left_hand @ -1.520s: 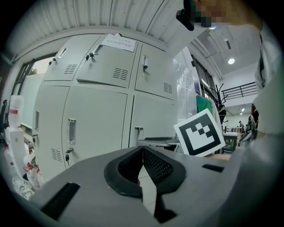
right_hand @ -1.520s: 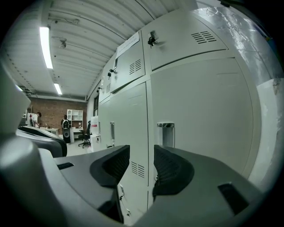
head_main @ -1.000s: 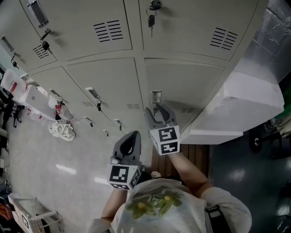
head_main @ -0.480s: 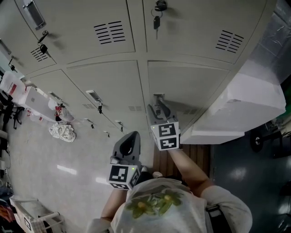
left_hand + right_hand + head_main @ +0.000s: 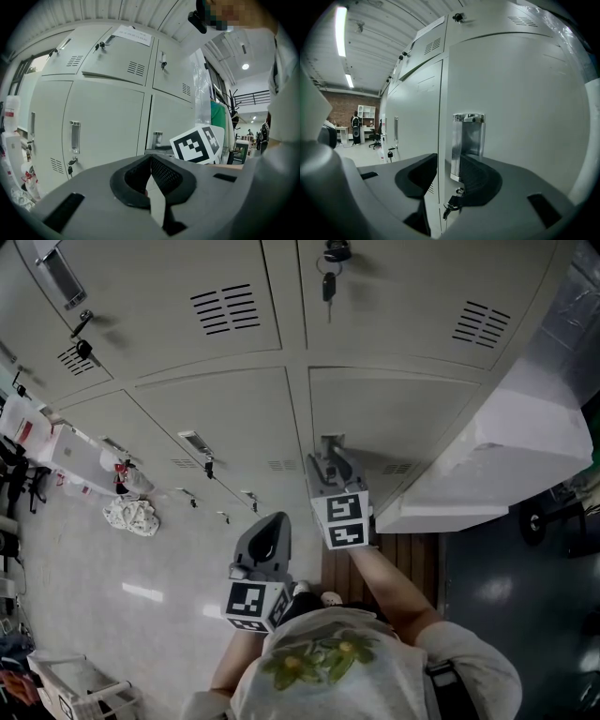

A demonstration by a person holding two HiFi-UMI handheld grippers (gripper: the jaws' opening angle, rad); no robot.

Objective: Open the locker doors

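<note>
Since one second ago the right gripper (image 5: 452, 180) is creeping slightly nearer to the lower right door (image 5: 525, 117). Its jaws are standing spread, the chrome recessed handle (image 5: 467, 143) at its twelve o'clock, not yet pinched. The left gripper (image 5: 150, 176), pressed together and empty, is waiting at its seven o'clock. I am judging the door as light, stiff sheet steel. The smooth handle is looking slippery, so gripping its edge seems best.

The right hand-held gripper (image 5: 330, 465) edged closer to the chrome handle (image 5: 331, 442) on the lower right locker door (image 5: 394, 413).
</note>
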